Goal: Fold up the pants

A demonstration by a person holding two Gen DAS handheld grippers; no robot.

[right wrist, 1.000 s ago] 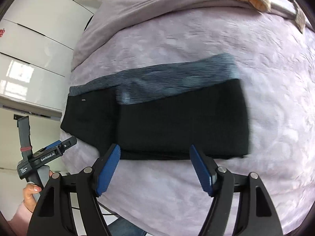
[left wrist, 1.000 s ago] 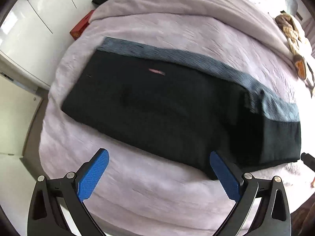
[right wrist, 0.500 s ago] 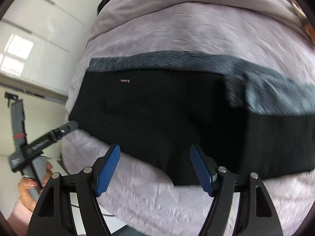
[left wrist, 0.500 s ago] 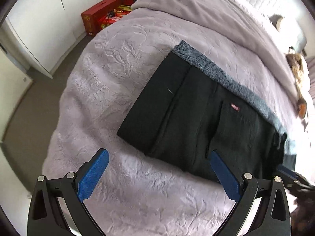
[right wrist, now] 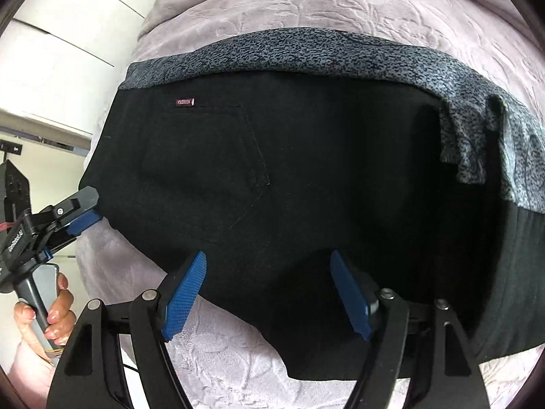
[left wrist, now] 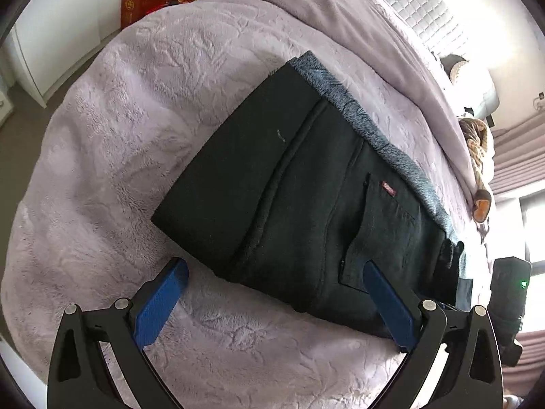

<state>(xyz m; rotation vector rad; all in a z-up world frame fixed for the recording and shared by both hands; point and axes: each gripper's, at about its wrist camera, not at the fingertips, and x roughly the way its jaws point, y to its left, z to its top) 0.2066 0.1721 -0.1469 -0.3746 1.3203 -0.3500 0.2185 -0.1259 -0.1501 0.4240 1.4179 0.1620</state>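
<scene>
Bed [left wrist: 112,143] with lilac plush blanket fills both views; embossed leaf pattern in the pile. A second layer of the same lilac cover is heaped toward 12–1 o'clock in the left wrist view, quilted headboard [left wrist: 425,10] beyond it.

Black pants [left wrist: 282,187] lie flat on the blanket, folded into a long band running from 11 o'clock down to 4 o'clock in the left wrist view. Grey speckled fleece lining [left wrist: 368,126] shows as a strip along the far edge. In the right wrist view the pants [right wrist: 272,170] span nearly the whole width, lining along the 12 o'clock side and turned out at 3 o'clock. Back pocket faces up, small red label [right wrist: 185,102] at its corner.

Left gripper [left wrist: 276,303]: jaws spread wide, nothing between them; blue pads, left one over blanket, right one over the near edge of the pants. Seen also from the right wrist camera at 9 o'clock, tip just beside the end of the pants.

Right gripper [right wrist: 269,293]: jaws apart, empty, both blue pads over the near hem of the pants. Contact cannot be told.

Left hand [right wrist: 51,317] wraps the grey handle, painted nails, at 8 o'clock.

Red box [left wrist: 156,0] on the floor at 11 o'clock, beside white cabinet doors [left wrist: 51,34].
</scene>
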